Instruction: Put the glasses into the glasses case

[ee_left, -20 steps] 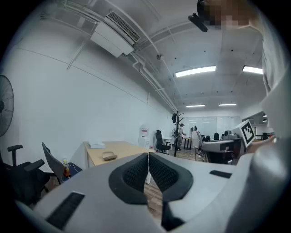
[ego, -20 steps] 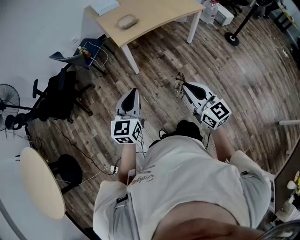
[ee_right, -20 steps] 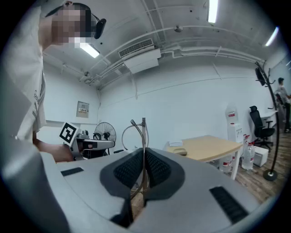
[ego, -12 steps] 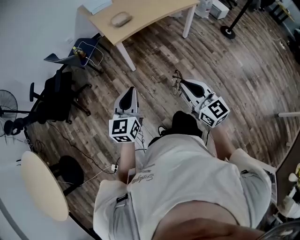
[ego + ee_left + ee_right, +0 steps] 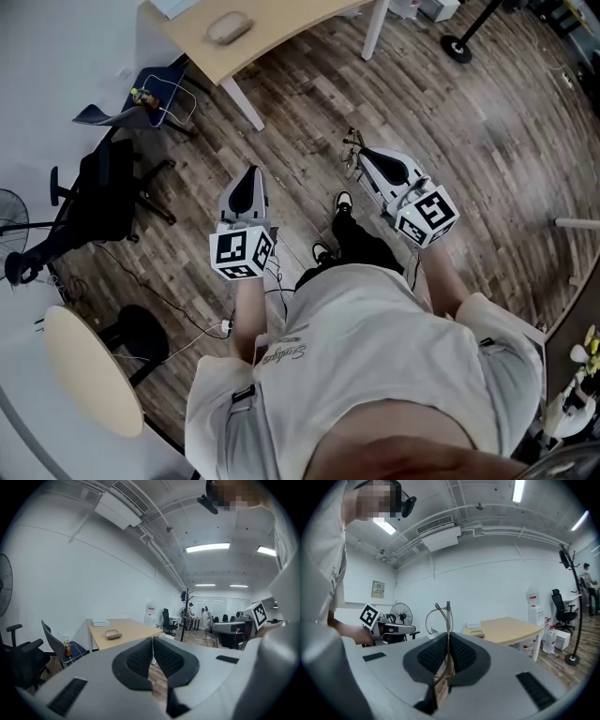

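Note:
The thin wire-frame glasses (image 5: 352, 156) (image 5: 439, 615) stick out of my right gripper (image 5: 362, 157) (image 5: 448, 638), which is shut on them above the wooden floor. My left gripper (image 5: 247, 176) (image 5: 152, 641) is held level beside it, shut, its pads pressed together with nothing between them. The beige glasses case (image 5: 228, 28) (image 5: 113, 633) (image 5: 477, 633) lies closed on the light wooden table (image 5: 281, 33) (image 5: 133, 629) (image 5: 511, 627), well ahead of both grippers. A small white box (image 5: 100, 623) sits behind the case.
A black office chair (image 5: 103, 192) and a blue chair (image 5: 155, 94) with a bottle stand left of the table. A fan (image 5: 11, 202), a round pale table (image 5: 89, 370) and floor cables (image 5: 178, 309) are at left. A coat stand's base (image 5: 457, 47) is at right.
The table and case have slid toward the top-left of the head view. A shoe has stepped forward between the grippers. Both grippers stay shut, the right still holding the glasses.

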